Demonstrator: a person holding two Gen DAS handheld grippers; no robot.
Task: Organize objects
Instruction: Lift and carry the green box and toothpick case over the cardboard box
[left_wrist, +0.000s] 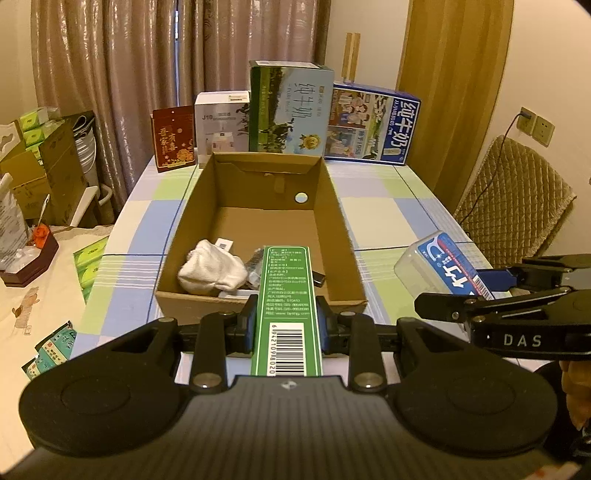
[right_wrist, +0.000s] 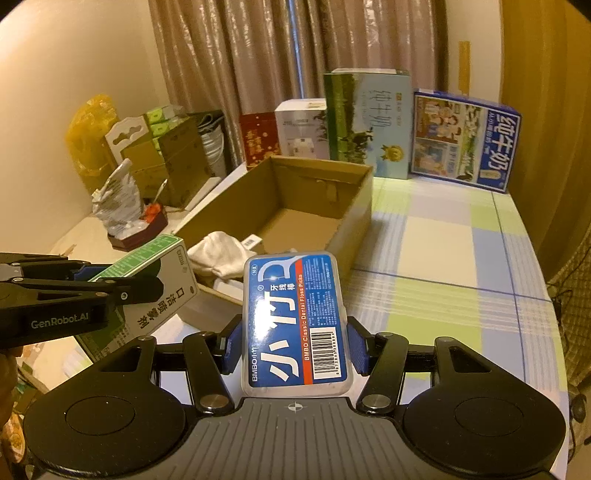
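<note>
My left gripper (left_wrist: 286, 325) clamped the green carton (left_wrist: 286, 295) over the near edge of the cardboard box (left_wrist: 343, 229) — my right gripper (right_wrist: 293, 345) gripped the floss-pick case (right_wrist: 293, 317), just beside the box's right wall.

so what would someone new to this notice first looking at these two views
Most likely the two held items: the left gripper is shut on a green box poised at the near edge of the open cardboard box, and the right gripper is shut on a blue floss pick case to its right. Next, the white cloth already inside the cardboard box, and the row of cartons standing behind it.
</note>
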